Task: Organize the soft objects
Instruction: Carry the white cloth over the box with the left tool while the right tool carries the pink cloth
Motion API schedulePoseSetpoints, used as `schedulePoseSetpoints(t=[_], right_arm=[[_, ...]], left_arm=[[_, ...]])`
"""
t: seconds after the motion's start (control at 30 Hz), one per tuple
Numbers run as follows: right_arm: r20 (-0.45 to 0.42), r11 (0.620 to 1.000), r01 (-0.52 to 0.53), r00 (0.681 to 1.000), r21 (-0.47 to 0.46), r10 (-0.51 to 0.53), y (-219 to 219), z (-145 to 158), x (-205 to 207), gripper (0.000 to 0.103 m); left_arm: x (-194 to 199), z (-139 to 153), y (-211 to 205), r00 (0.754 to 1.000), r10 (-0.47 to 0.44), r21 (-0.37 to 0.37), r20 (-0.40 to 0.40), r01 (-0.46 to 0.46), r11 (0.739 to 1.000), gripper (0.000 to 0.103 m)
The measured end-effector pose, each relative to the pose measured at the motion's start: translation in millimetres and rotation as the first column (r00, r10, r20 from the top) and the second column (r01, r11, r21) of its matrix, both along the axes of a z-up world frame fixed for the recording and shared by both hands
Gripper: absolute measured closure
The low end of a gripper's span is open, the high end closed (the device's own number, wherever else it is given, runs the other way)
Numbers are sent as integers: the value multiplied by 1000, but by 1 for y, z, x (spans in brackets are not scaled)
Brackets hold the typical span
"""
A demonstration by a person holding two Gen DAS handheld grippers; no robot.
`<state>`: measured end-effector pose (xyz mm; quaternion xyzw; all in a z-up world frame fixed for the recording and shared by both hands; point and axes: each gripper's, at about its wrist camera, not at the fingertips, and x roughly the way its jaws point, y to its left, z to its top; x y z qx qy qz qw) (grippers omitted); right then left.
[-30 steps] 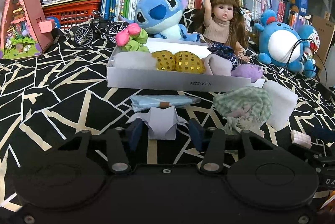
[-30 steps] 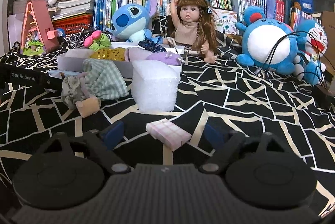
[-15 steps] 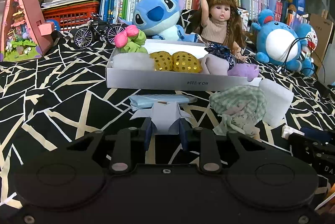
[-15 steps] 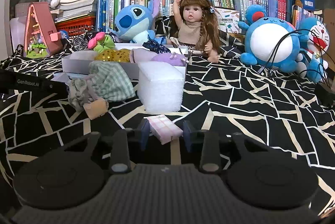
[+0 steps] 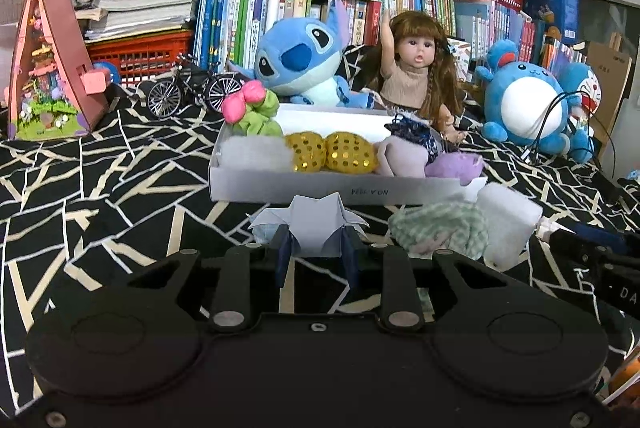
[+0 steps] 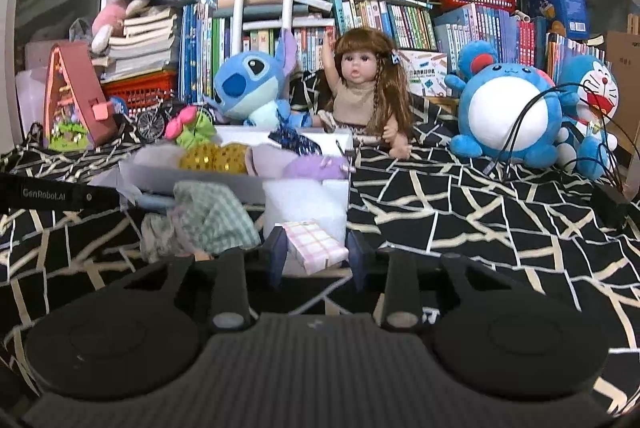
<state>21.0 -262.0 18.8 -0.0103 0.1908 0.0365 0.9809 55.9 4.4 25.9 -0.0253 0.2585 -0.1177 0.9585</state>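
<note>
A black cloth with pale lines (image 5: 100,164) covers the whole surface, and on it sits a long white box (image 5: 280,186) already holding soft things like two gold sparkly balls (image 5: 332,152) and a purple pouch (image 5: 454,166). Just in front of the box lie a white foam block (image 5: 506,218) and a green checked cloth bundle (image 5: 440,228), side by side. The left hand-held gripper (image 5: 316,252) is squeezed onto a pale folded paper shape (image 5: 316,224), which pokes up between its fingers, close to the box's front wall. The right hand-held gripper (image 6: 316,254) is pinching a little pink checked pad (image 6: 316,242), which sits tilted between its fingers, right in front of the foam block. Both things look very light and squishy, so I think a gentle pinch across the middle is best. The paper shape could crumple if squeezed hard. The pad may slip because it is held at a slant.
</note>
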Motion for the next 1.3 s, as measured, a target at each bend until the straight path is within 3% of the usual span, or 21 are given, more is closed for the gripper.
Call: schedulePoseSetpoints(t=[0.4,0.8,1.3], right_arm=[[-1,995,-34,999,98,35,3,24,25,65],[-46,981,-119,991,151,127,16,54,83,65],[-144,970,-83,982,230,119,14,60,155,65]], left_arm=[[20,23,0,1000,9,-25,15,-9,1000,78],[67,40,-10,1000,10,-49,-6,-11,999,78],[125,50,-28,1000,23,-21,-11,-24,1000,78]])
